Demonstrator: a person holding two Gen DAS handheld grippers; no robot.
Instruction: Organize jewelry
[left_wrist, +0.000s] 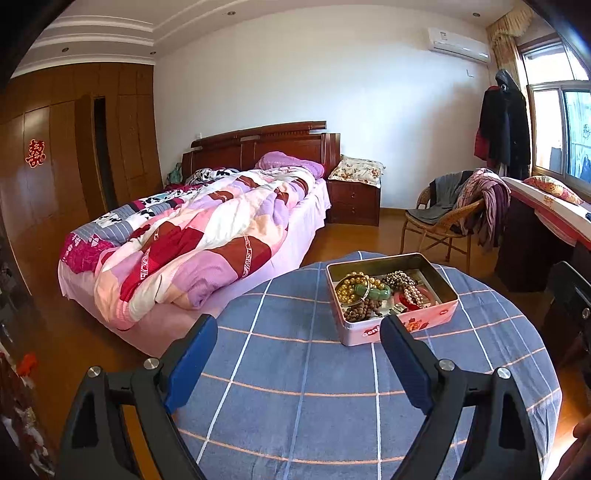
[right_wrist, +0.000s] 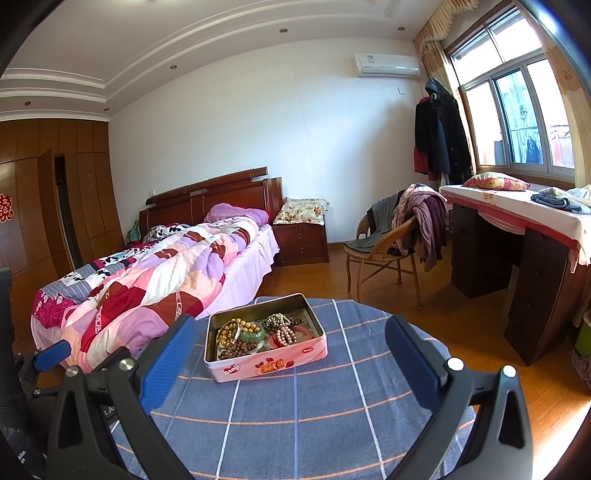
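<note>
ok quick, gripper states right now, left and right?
Left gripper: open, holding nothing, above the tablecloth, short of the tin.
Right gripper: open, holding nothing, tin between its fingers in view, not touched.

Both wrist views face the jewelry tin (left_wrist: 391, 295) from nearby.

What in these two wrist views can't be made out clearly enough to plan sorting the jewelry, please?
- Tin floor: hidden in both views under piled beads and its near wall.
- Bracelet count: strands overlap; green bangle is partly covered by gold beads.
- Small items near the tin's front corner: too small in the left view, partly behind the left claw.
- Right claw: its fingertip contact surfaces face inward, unseen.
</note>
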